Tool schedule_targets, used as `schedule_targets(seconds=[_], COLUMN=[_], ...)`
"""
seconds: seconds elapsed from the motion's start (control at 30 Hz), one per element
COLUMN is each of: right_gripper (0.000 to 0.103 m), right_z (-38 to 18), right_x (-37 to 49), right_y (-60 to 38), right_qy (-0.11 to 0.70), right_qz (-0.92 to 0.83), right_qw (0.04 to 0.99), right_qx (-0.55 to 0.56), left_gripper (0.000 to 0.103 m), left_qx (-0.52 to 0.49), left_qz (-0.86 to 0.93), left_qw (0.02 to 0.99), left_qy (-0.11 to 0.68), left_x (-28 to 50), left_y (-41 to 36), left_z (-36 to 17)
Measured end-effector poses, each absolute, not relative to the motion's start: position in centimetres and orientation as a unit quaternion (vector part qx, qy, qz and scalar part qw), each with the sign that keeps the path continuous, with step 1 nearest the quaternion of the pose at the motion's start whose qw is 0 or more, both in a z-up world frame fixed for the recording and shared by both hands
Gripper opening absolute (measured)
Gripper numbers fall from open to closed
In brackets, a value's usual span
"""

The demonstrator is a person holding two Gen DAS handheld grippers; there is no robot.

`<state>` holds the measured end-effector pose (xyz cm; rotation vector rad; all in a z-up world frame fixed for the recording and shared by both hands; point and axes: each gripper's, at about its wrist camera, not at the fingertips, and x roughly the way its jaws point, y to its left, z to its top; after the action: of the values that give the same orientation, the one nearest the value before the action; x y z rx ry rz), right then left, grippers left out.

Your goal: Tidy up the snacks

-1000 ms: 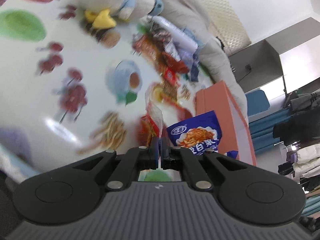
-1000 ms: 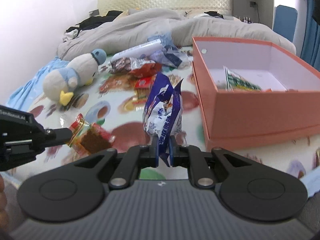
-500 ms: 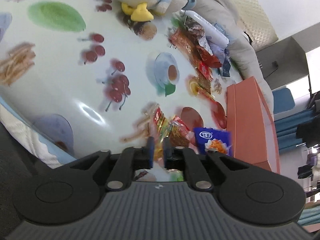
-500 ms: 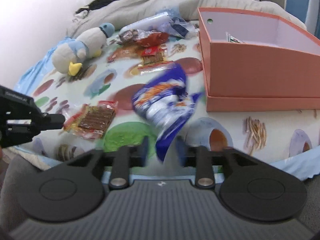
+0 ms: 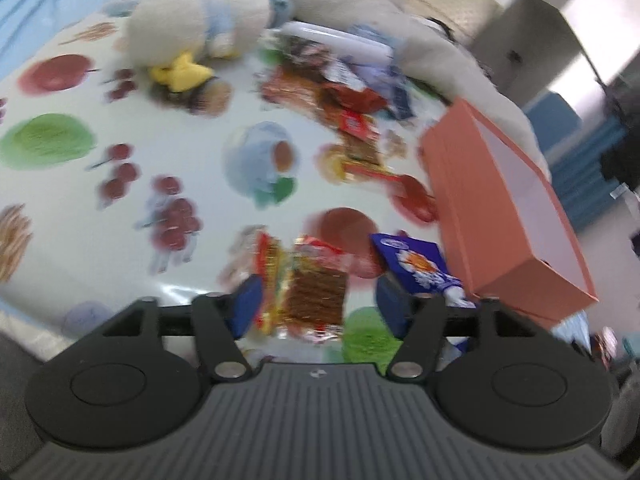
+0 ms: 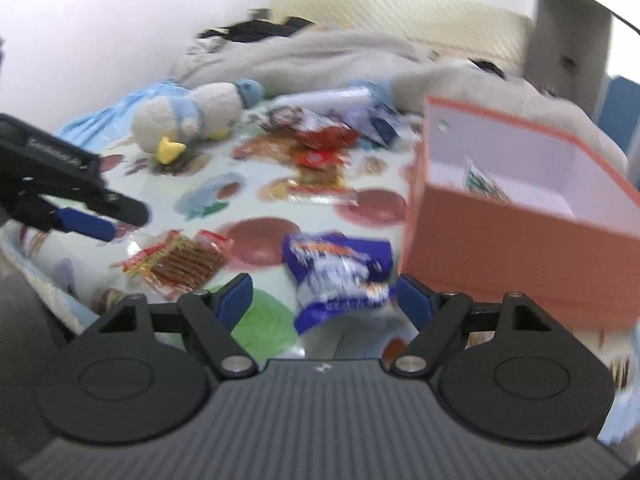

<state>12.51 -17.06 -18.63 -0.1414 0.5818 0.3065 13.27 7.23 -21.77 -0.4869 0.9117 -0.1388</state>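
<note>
Snacks are spread all over the fruit-print sheet (image 6: 240, 184) on the bed; we've got both grippers hovering low at the near edge. Our left gripper (image 5: 320, 304) has its fingers spread wide and holds nothing; the clear packet with the brown snack inside (image 5: 316, 288) lies flat on the sheet in the gap between them, though we can't tell if either pad touches it. Our right gripper (image 6: 324, 300) is spread wide too, with the blue-and-white bag (image 6: 340, 272) lying crumpled on the sheet between its fingers, gripped by neither. That blue bag sits just beside the near corner of the orange box (image 6: 520, 256); inside the box we see one green-and-white packet (image 6: 482, 186) leaning on its wall. Further back a loose pile of red and brown wrappers (image 6: 316, 148) lies near the plush penguin (image 6: 192, 120); everything's pretty blurry.
</note>
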Motion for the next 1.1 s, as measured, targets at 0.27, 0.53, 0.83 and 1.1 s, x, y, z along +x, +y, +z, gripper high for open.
schedule_targets(seconds=[0.27,0.53,0.83,1.1], right_gripper=[0.080,0.076,0.078,0.064], right_z=[-19.2,-21.9,-23.7,-24.0], right_x=[16.2,17.7,18.7,18.7], right_y=[-16.8,-16.6,-16.9,-16.3], right_qy=[0.319,0.369,0.388,0.379], right_qz=[0.182,0.188,0.154,0.143], right_qw=[0.927,0.905,0.904,0.908], right_qx=[-0.072,-0.095,-0.088,-0.108], left_gripper=[0.075,0.083,0.084,0.080], left_qx=[-0.181,-0.113,-0.062,-0.020], left_qz=[-0.103,-0.084,-0.081,-0.070], left_qw=[0.870,0.861,0.865,0.871], left_qy=[0.446,0.488,0.492,0.485], left_x=[15.3,17.2,17.9,18.3], left_y=[4.7,2.4,0.6,-0.7], left_z=[-22.3,-25.1,-26.7,-27.3])
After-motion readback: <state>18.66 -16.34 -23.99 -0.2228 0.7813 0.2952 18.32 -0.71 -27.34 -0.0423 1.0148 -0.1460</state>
